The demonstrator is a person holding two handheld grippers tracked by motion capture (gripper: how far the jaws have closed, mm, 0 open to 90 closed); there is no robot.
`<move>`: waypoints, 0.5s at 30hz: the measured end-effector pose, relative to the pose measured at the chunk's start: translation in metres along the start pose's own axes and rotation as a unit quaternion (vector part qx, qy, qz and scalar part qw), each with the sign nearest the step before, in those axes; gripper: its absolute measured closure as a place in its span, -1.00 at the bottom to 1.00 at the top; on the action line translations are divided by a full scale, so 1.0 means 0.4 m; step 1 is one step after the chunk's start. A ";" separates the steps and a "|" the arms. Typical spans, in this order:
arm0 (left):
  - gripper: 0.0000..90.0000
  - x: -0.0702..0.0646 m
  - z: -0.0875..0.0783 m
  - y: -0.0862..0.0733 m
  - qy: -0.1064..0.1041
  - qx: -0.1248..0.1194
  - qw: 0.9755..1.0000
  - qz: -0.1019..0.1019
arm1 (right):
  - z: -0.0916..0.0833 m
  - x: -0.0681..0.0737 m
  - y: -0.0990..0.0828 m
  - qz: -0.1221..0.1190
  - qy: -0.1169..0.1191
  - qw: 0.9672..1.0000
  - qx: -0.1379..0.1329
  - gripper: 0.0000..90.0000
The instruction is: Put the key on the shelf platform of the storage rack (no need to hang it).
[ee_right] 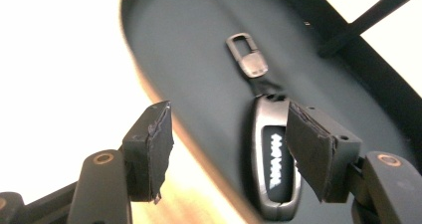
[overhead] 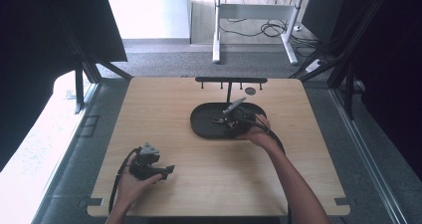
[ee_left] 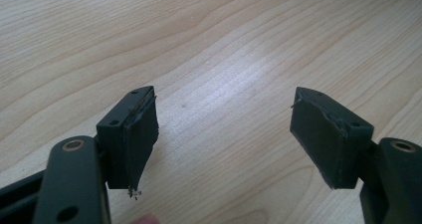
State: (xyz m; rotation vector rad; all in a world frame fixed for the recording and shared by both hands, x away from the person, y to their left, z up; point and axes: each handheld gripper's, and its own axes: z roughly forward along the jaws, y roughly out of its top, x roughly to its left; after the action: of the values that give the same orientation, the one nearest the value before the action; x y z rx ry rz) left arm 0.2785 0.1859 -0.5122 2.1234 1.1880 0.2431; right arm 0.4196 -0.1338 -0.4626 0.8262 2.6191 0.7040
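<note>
1. Key fob [ee_right: 274, 169] lies inside the black tray [ee_right: 199, 59], released.
2. Right gripper [ee_right: 229, 149] fingers half open, holding nothing; left gripper [ee_left: 224, 139] wide open, empty, near the tray.
3. Next, probably: right hand withdraws.

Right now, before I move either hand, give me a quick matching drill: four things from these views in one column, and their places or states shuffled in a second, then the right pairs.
Things:
1. key fob
2. black tray
3. left gripper
4. right gripper

Places or states:
A. jaws open above bare wood
B. lying inside the tray, clip end away from the jaws
C. jaws open over the tray's edge
D. on the table at the foot of the hook stand

Pairs: 1-B, 2-D, 3-A, 4-C
</note>
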 end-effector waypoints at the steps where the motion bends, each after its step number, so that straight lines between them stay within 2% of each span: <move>1: -0.39 -0.002 -0.001 0.000 0.000 -0.001 1.000 0.002 | -0.005 0.006 -0.005 -0.002 0.000 1.000 0.002 -0.21; 5: -0.39 -0.011 -0.006 -0.001 -0.002 -0.005 1.000 0.005 | -0.033 0.030 -0.040 -0.005 0.007 1.000 -0.013 -0.19; 15: -0.39 -0.020 -0.014 -0.009 0.001 -0.004 1.000 0.005 | -0.087 0.077 -0.135 0.019 0.042 0.997 -0.059 -0.16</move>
State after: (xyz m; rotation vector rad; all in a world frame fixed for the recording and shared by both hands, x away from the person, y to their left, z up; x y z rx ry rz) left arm 0.2689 0.1833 -0.5091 2.1232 1.1766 0.2537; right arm 0.3565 -0.1664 -0.4669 0.8310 2.6108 0.9138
